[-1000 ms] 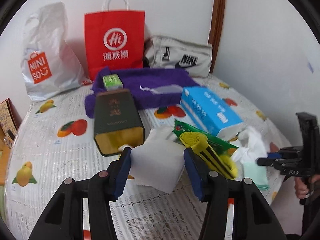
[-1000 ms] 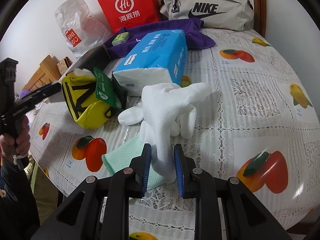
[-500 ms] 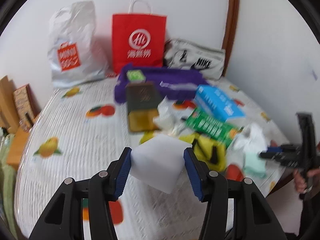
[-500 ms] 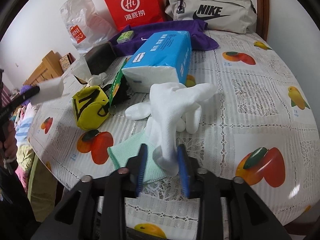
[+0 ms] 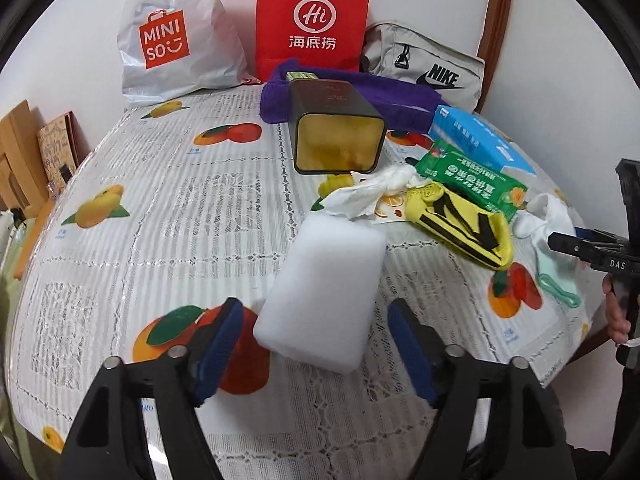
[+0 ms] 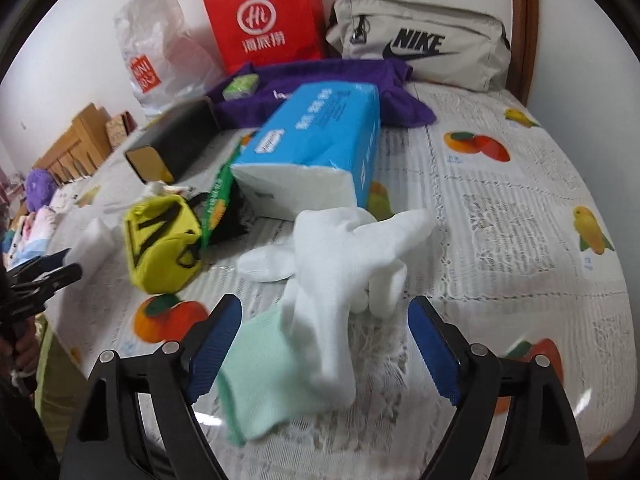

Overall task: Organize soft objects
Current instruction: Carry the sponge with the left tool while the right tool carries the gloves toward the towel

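Note:
A white sponge block (image 5: 324, 292) lies on the fruit-print tablecloth between the open jaws of my left gripper (image 5: 310, 346), touching neither pad. My right gripper (image 6: 324, 346) is open around the cuff of white gloves (image 6: 340, 264), which lie partly on a mint green cloth (image 6: 256, 372). A yellow and black sock (image 5: 460, 224) also shows in the right wrist view (image 6: 160, 236). Crumpled white tissue (image 5: 364, 196) lies beside it. A purple towel (image 5: 392, 98) lies at the back.
A dark gold tin (image 5: 336, 128) lies on its side. A blue tissue pack (image 6: 316, 148) and a green packet (image 5: 468, 180) lie mid-table. A Miniso bag (image 5: 176, 32), red paper bag (image 5: 312, 20) and Nike pouch (image 6: 420, 44) stand at the wall.
My left gripper carried the sponge block left and down to the table, then opened and let it go. My right gripper opened and released the white gloves.

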`<state>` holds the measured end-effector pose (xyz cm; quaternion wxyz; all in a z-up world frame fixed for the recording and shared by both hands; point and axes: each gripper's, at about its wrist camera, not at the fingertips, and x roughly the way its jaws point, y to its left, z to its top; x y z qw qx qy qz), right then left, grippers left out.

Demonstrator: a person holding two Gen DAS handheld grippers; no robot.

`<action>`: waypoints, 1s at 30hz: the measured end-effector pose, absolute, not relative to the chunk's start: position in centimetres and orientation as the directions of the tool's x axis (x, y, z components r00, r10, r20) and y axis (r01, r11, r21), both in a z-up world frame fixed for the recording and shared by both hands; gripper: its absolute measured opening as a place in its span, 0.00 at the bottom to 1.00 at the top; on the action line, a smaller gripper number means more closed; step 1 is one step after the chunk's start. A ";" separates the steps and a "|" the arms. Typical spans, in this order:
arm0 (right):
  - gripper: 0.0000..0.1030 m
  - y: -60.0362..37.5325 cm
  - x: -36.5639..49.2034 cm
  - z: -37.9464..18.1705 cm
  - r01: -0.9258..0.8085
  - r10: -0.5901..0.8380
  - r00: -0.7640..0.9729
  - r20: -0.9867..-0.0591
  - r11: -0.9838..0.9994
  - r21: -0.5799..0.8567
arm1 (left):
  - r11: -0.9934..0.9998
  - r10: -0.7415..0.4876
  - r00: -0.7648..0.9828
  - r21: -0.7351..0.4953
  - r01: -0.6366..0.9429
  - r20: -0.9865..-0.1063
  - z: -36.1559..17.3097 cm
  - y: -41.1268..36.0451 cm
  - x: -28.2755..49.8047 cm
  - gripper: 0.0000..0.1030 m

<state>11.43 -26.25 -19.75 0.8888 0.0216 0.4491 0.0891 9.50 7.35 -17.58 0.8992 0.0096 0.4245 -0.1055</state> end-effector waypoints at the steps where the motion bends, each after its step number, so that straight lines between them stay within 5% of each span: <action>1: 0.82 -26.2 11.6 -20.0 -0.139 0.178 0.577 -0.797 0.983 0.119 | 0.979 -0.171 0.618 -0.062 0.194 -0.768 -17.7 7.2 9.7 0.74; 5: 0.56 -25.8 11.5 -20.6 -0.147 0.158 0.589 -0.793 0.985 0.087 | 0.982 -0.145 0.621 -0.034 0.187 -0.771 -18.2 6.6 10.3 0.73; 8: 0.33 -26.2 11.0 -20.4 -0.149 0.163 0.591 -0.790 0.985 0.092 | 0.977 -0.179 0.618 -0.067 0.201 -0.765 -18.2 6.3 10.4 0.54; 10: 0.22 -26.8 10.6 -20.3 -0.147 0.185 0.587 -0.788 0.982 0.121 | 0.975 -0.192 0.615 -0.078 0.208 -0.765 -18.1 6.2 10.5 0.54; 30: 0.16 -27.6 9.3 -14.3 -0.192 0.292 0.635 -0.716 0.956 0.220 | 0.983 -0.184 0.652 -0.132 0.128 -0.736 -13.3 6.2 12.1 0.53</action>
